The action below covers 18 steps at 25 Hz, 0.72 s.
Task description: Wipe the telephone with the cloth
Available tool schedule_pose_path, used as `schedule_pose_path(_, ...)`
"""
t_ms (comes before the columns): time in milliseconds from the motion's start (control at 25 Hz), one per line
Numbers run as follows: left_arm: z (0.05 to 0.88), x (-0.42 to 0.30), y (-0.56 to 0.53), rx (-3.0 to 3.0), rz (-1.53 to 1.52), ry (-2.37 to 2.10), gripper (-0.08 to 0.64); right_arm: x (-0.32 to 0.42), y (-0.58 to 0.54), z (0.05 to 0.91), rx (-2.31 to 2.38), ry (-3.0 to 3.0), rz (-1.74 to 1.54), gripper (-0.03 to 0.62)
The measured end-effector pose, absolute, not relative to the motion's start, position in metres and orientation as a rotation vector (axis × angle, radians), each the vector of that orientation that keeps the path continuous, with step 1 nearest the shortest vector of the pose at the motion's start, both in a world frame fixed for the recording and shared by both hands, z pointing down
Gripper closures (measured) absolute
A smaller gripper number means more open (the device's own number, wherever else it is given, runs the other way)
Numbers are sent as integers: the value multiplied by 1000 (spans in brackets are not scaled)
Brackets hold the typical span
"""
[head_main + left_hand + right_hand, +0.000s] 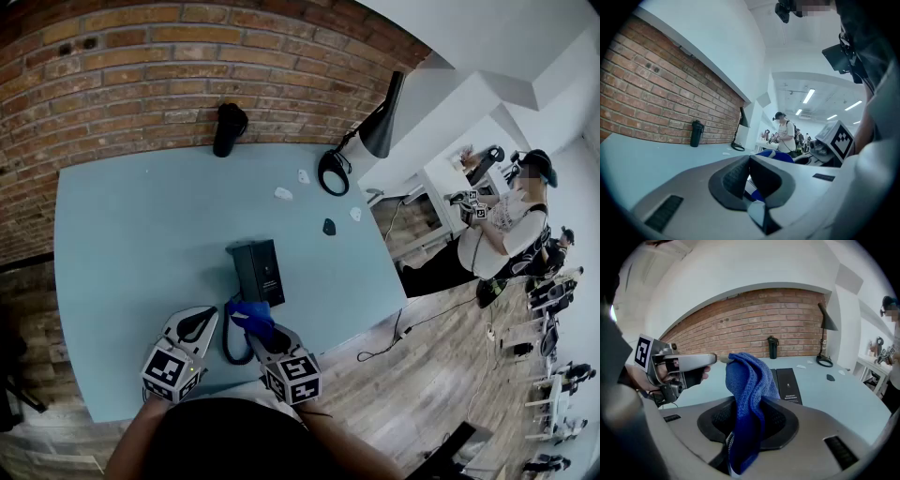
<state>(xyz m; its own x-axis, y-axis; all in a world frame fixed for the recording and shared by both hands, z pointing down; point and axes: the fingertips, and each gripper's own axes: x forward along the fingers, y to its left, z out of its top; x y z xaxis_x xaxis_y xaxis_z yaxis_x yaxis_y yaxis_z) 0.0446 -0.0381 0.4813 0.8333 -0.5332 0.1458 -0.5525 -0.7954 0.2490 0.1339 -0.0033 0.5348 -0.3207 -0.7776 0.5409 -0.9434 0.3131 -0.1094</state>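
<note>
- Left tool (750, 158), close under the head camera, has its jaws drawn together with nothing between them. Its tip reaches the top fold of the blue cloth (747, 376) on its right.
- Between the two tools a black cord (228, 342) loops on the pale blue tabletop (131, 234).
- Right tool (750, 401) has its jaws clamped on the cloth, which stands up bunched above them and runs down between the pads.
- Just ahead of the right tool, beyond the cloth, sits the telephone (258, 270), a black flat-topped unit on the tabletop. Whether cloth and telephone touch I cannot tell.
- Far ahead of both tools a black bottle (228, 128) stands against the brick wall (141, 66). To its right a black lamp (380, 127) leans over its round base.
- Small white scraps (283, 193) lie on the tabletop between the telephone and the lamp.
- Well off to the right of the right tool, past the tabletop's edge, a person (502, 225) stands on the wooden floor.
</note>
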Motion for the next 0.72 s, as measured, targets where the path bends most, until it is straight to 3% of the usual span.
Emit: schedule_pose_path(720,483,32,-56,2679,97,-899,553,166,-141,488,1298,-2130,81,454)
